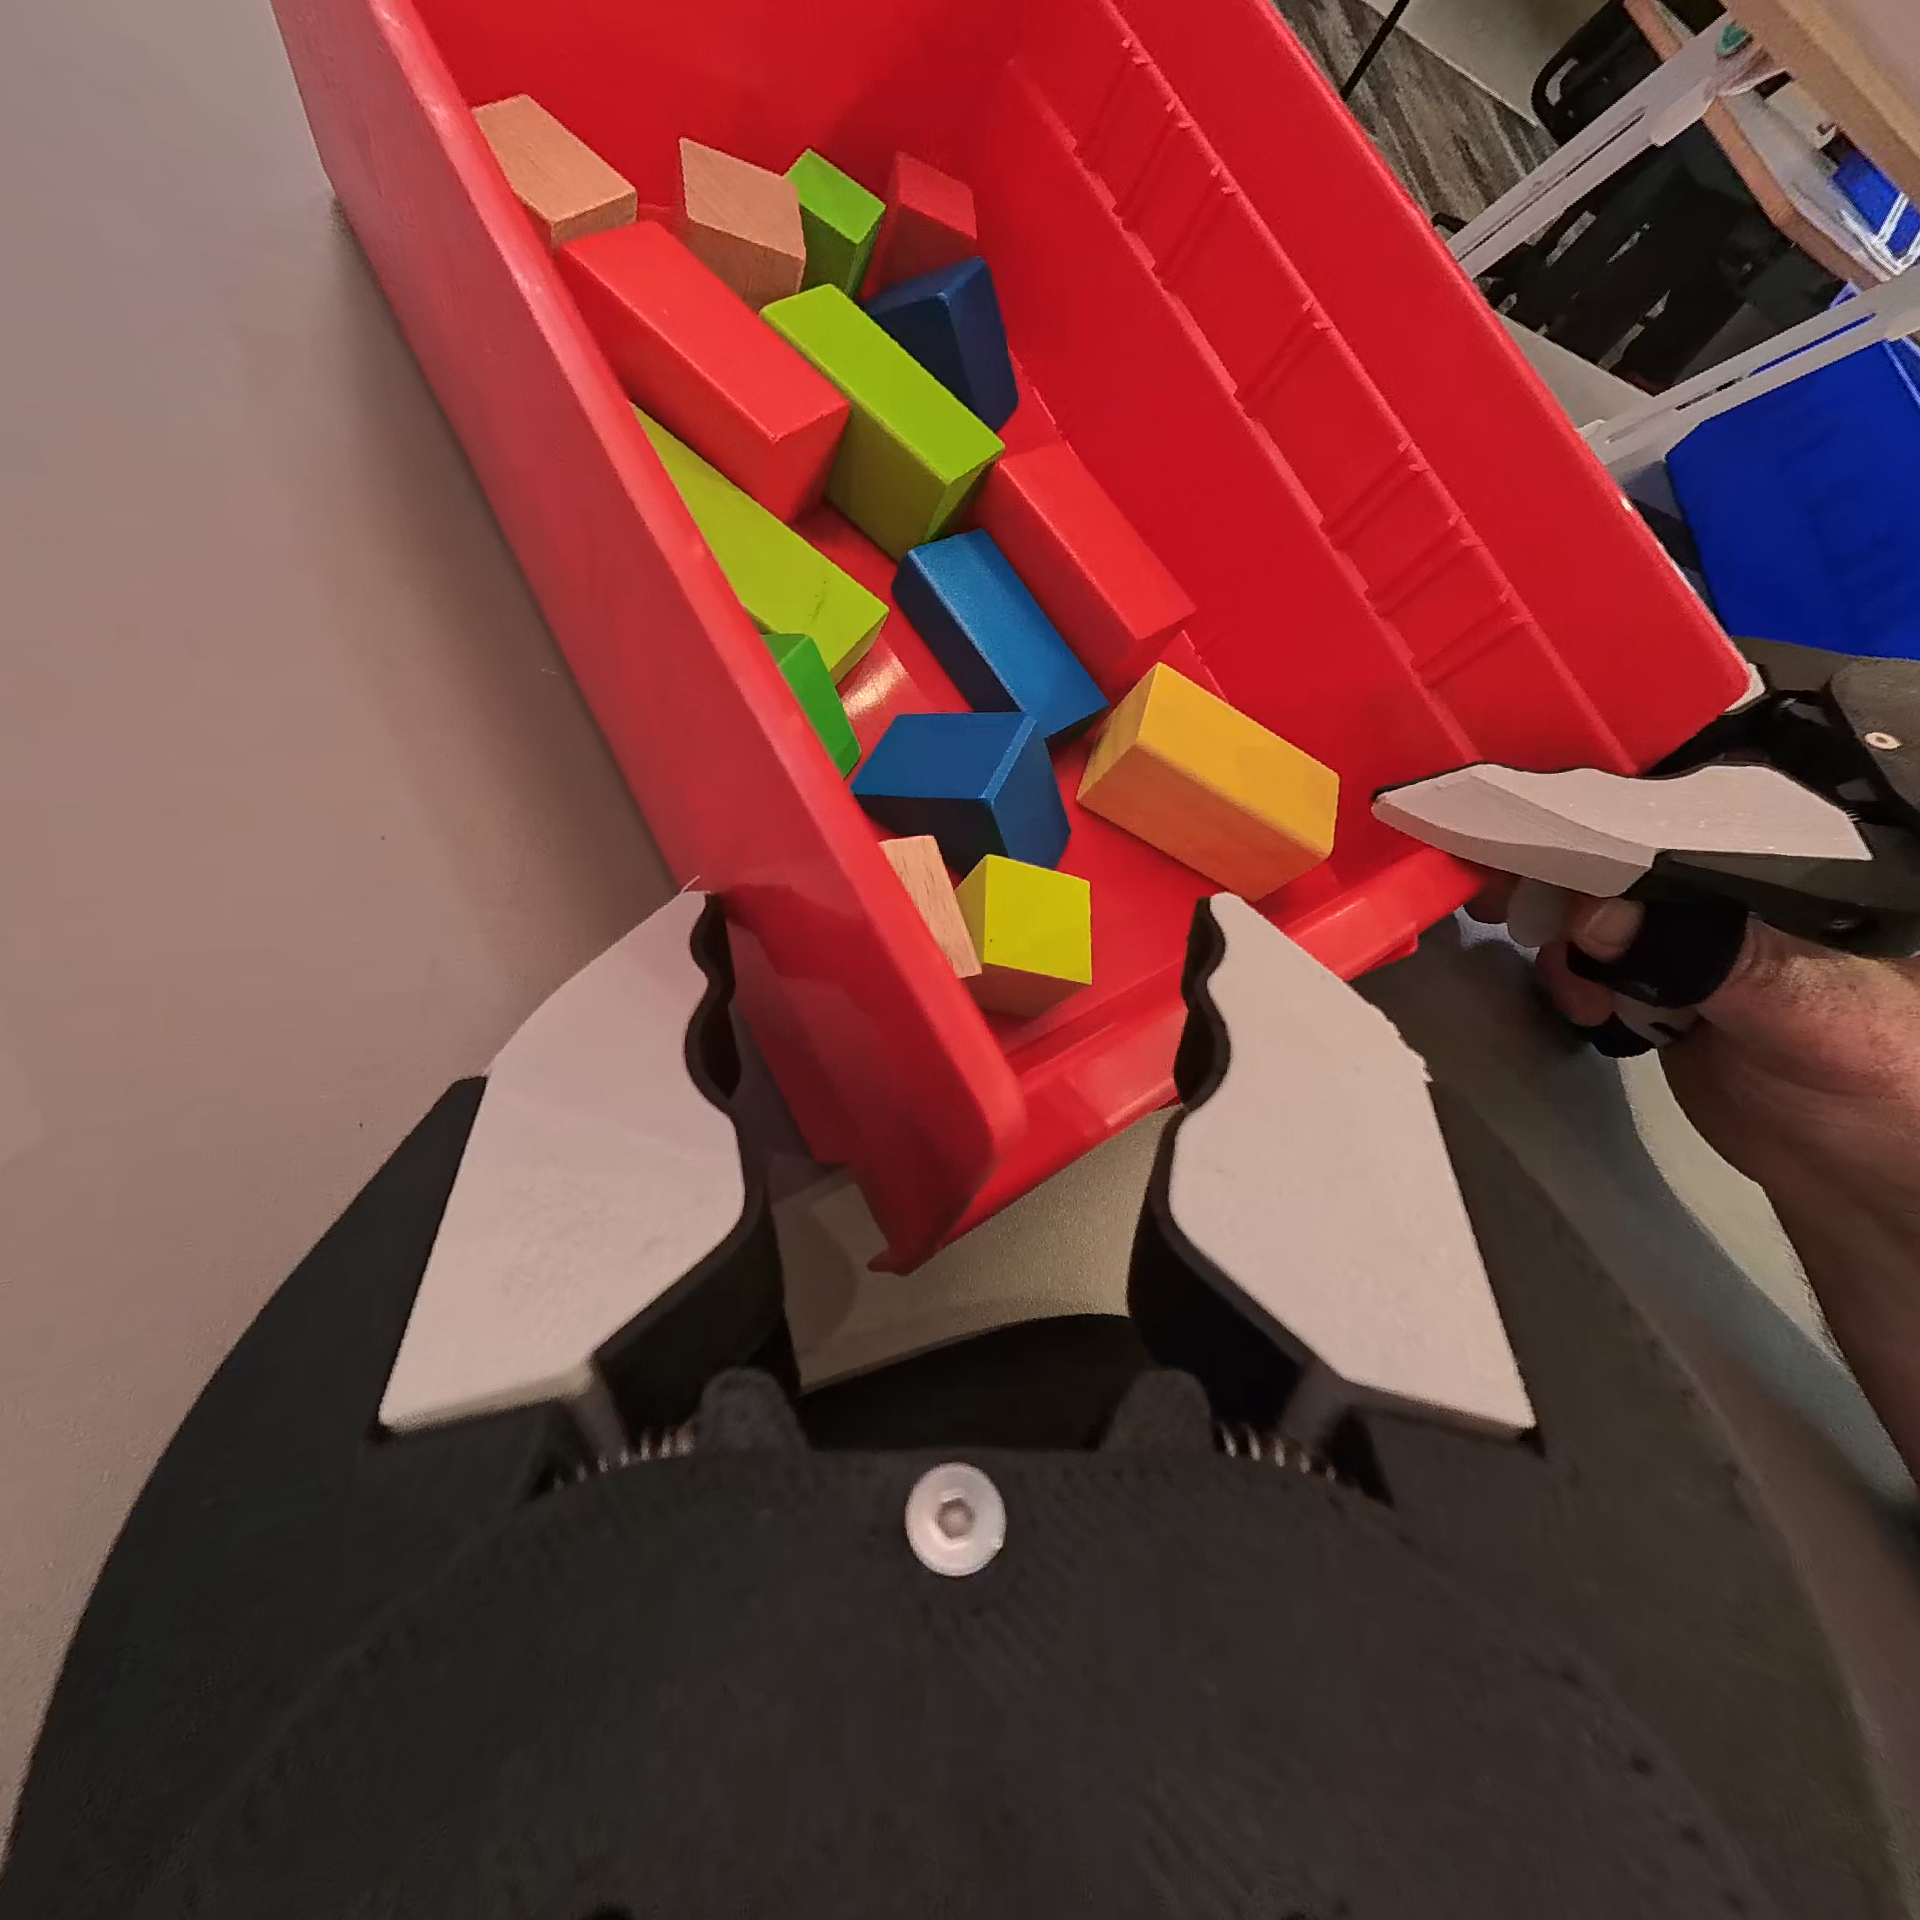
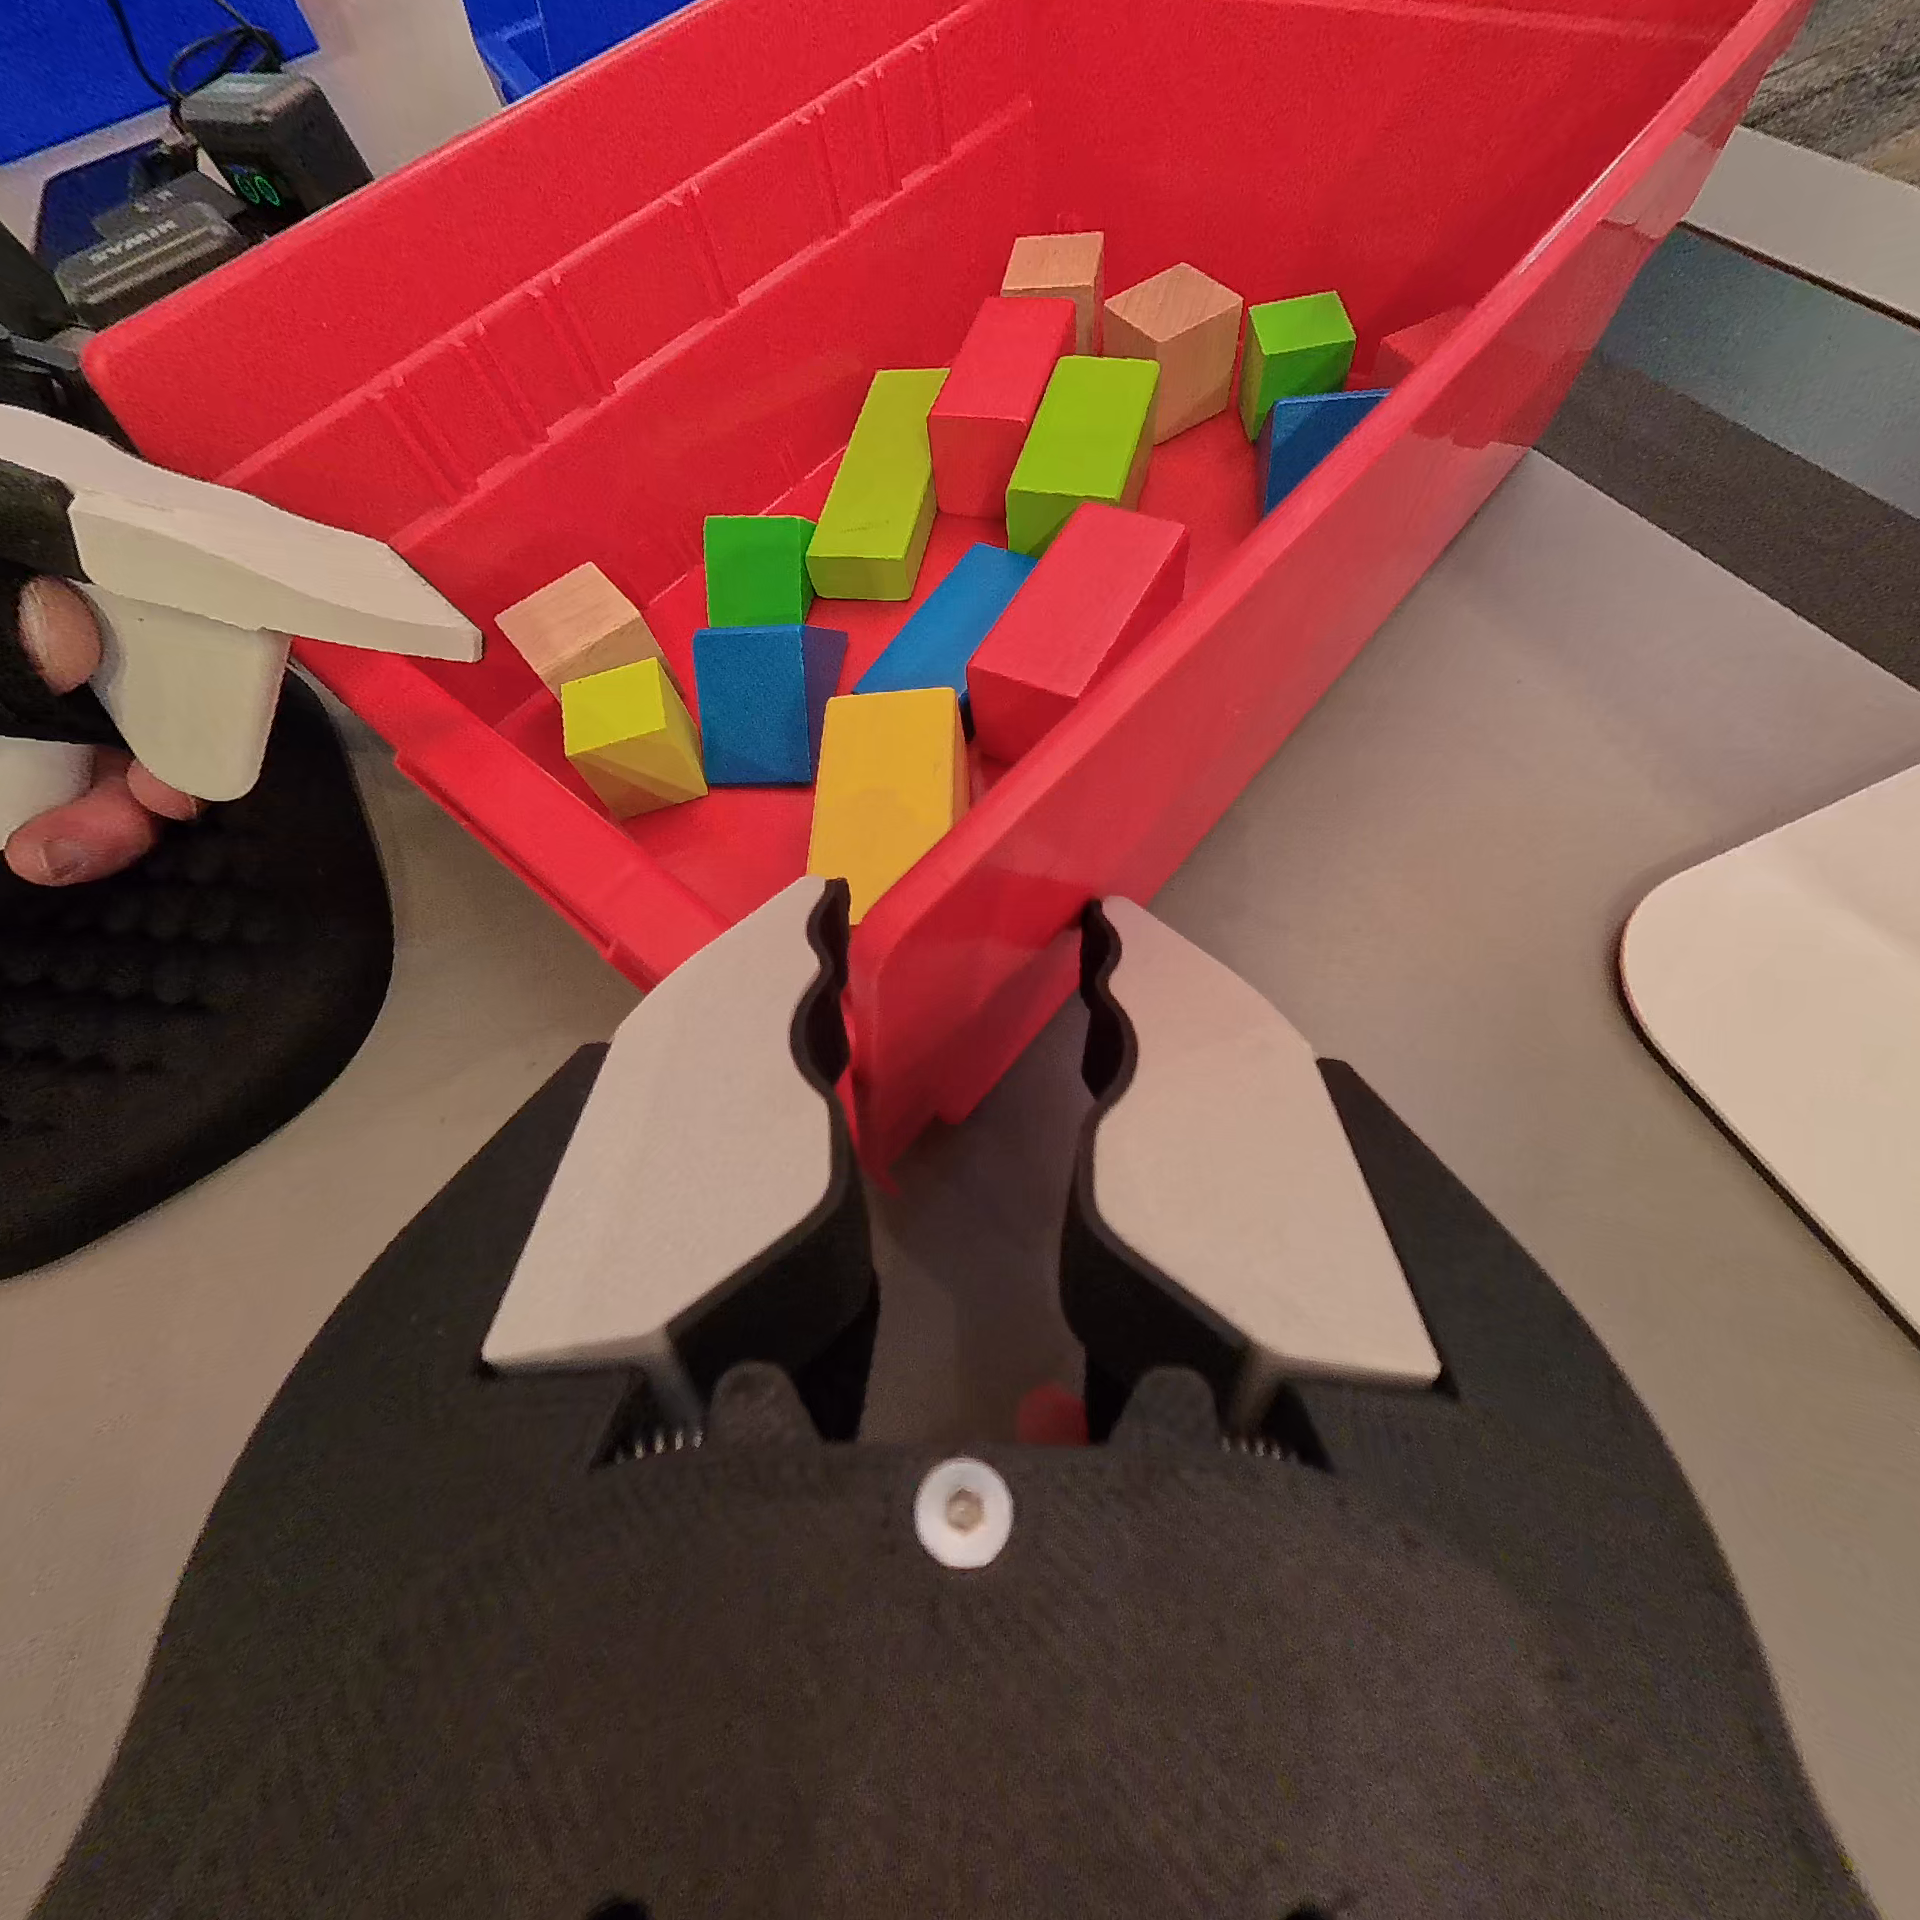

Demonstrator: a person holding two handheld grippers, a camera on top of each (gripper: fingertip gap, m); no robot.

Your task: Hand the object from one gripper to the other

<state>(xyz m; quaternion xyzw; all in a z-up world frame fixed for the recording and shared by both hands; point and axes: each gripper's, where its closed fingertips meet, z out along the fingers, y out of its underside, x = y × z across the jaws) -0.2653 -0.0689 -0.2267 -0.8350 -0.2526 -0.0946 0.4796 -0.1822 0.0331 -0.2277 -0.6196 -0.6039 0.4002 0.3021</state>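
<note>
the left wrist view shows the left gripper [image 1: 956,914] with its fingers spread wide around a near corner of the red plastic bin [image 1: 1299,312], neither pad clearly pressing on it; at the right edge of the frame the right gripper [image 1: 1392,805] appears side-on, with a hand [image 1: 1766,1039] below it. the right wrist view shows what that one hides: the right gripper [image 2: 966,914] has its fingers narrowed on the bin's near side wall [image 2: 1039,935], left pad inside against the wall, right pad at its outer face. the left gripper [image 2: 457,634] shows at the left of that frame. a white rounded board [image 2: 1787,987] on the grey counter [image 2: 1403,831] at the right and a black dimpled mat [image 2: 177,987] at the left show only here. the yellow wooden block [image 2: 883,779] lies in the bin among other coloured wooden blocks [image 1: 904,416], just beyond the right gripper's left finger. a dark device [image 2: 135,249] at upper left bears writing too blurred to read
</note>
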